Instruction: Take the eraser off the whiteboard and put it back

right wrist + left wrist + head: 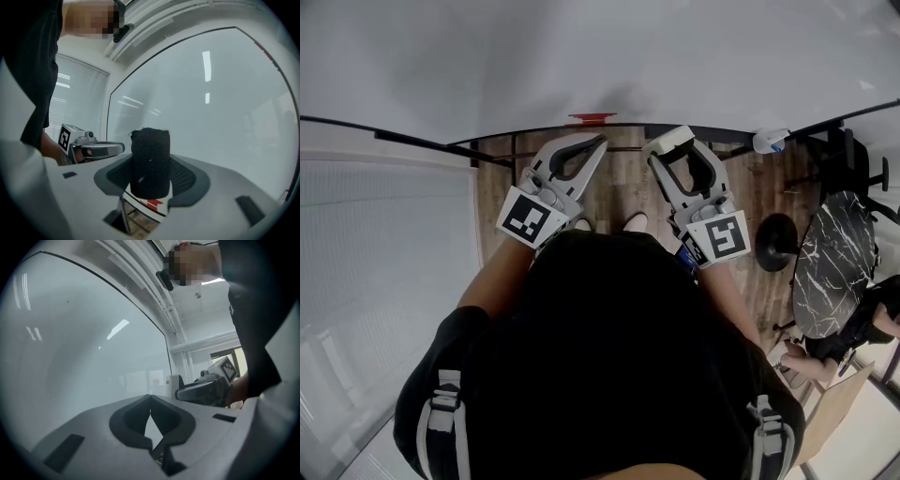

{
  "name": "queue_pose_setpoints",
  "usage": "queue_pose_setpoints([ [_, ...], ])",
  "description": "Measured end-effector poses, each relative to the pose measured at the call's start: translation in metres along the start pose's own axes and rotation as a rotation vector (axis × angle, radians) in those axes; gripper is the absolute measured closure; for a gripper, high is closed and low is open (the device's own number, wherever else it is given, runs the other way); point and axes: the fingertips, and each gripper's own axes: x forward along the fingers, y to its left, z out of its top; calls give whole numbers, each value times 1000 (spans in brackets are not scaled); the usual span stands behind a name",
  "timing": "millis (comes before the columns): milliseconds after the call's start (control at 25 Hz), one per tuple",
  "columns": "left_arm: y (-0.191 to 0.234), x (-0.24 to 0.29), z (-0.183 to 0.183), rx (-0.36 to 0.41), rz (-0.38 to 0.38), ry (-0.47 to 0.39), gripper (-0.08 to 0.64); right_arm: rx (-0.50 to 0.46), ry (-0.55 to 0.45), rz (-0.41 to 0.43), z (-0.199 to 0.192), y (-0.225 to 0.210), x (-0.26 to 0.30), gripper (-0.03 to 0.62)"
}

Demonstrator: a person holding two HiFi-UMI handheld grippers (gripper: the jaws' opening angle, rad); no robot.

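The whiteboard (581, 56) fills the top of the head view, with a small red piece (592, 118) at its lower edge. My right gripper (673, 148) is shut on the eraser (671, 140), whose white back faces up. In the right gripper view the eraser's black felt (150, 159) stands between the jaws of the right gripper (150, 171), facing the whiteboard (211, 103). My left gripper (598, 143) is shut with nothing in it, its tips meeting in the left gripper view (150, 397). The right gripper (201, 390) and the eraser (174, 383) show beside it.
Window blinds (384, 244) run along the left. At the right stand a round marble table (830, 262), a black chair (853, 159) and a black round base (776, 242). A seated person (862, 328) is at the far right. Wooden floor lies below the board.
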Motion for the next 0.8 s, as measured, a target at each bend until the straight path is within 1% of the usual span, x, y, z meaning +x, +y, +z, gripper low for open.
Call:
queue_pose_setpoints([
  [120, 5, -2, -4, -7, 40, 22, 555, 4, -5, 44, 0, 1, 9, 373],
  [240, 17, -9, -5, -15, 77, 16, 555, -3, 2, 78, -2, 5, 24, 373],
  [440, 55, -37, -10, -20, 136, 19, 555, -9, 4, 104, 3, 29, 58, 373],
  [560, 84, -54, -9, -15, 143, 6, 555, -21, 10, 112, 3, 48, 83, 373],
  [680, 108, -77, -8, -10, 133, -3, 555, -22, 18, 101, 2, 71, 107, 373],
  [800, 153, -109, -19, -18, 110, -18, 555, -31, 32, 73, -5, 101, 151, 373],
])
